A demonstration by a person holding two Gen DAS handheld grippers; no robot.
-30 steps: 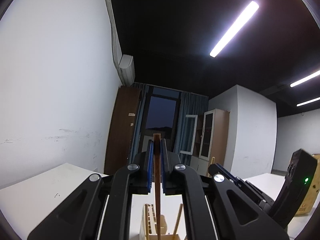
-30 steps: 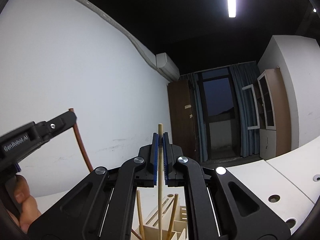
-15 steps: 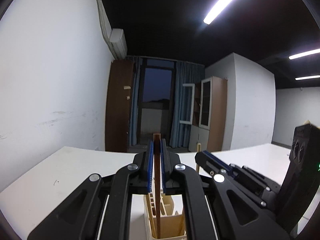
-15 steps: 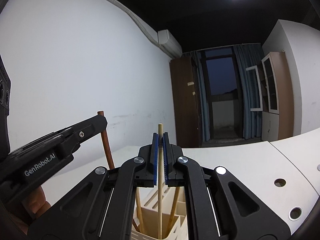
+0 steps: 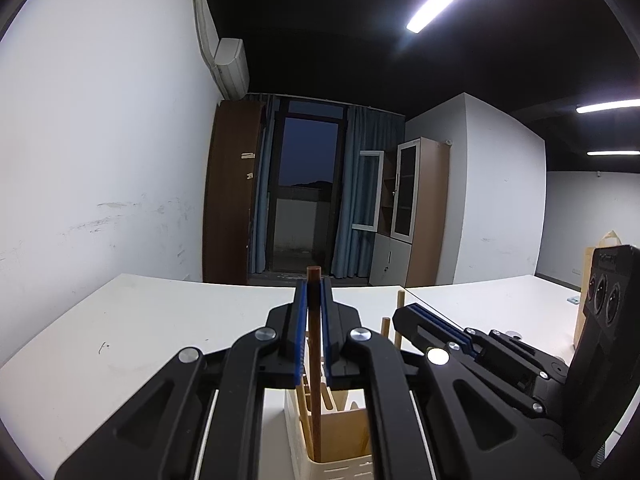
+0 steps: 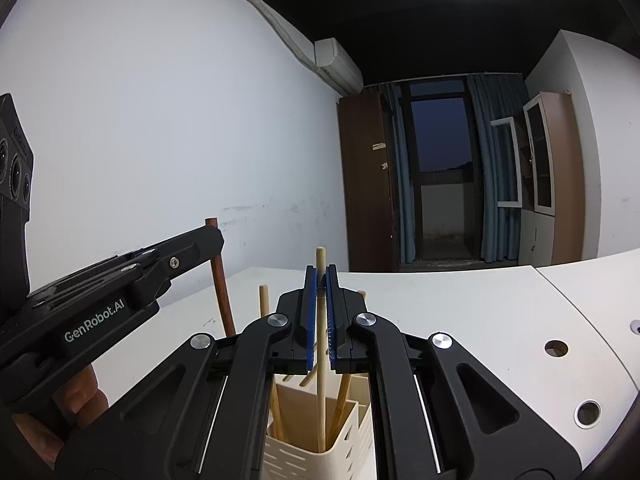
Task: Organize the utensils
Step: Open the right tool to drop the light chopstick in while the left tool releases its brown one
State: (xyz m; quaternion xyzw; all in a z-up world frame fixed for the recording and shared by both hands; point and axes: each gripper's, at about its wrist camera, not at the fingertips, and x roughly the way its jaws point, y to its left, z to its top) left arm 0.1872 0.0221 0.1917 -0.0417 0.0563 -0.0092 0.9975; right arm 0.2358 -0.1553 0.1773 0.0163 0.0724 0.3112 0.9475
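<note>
Two chopsticks poised in the holder, both ready to drop

Left wrist view: the left gripper (image 5: 313, 316) is clamped on a dark brown chopstick (image 5: 315, 364), its tip inside the cream utensil holder (image 5: 332, 454); a tilted release could jam it against sticks already there.
Right wrist view: the right gripper (image 6: 319, 312) pinches a pale chopstick (image 6: 320, 356) standing in the holder; crowding by the left gripper risks a knock.

A dark brown chopstick (image 5: 314, 360) and a pale wooden chopstick (image 6: 320, 344) each stand upright with their lower ends inside a cream slotted utensil holder (image 6: 340, 436) on the white table, among other light wooden chopsticks (image 6: 276, 404) leaning there.
</note>
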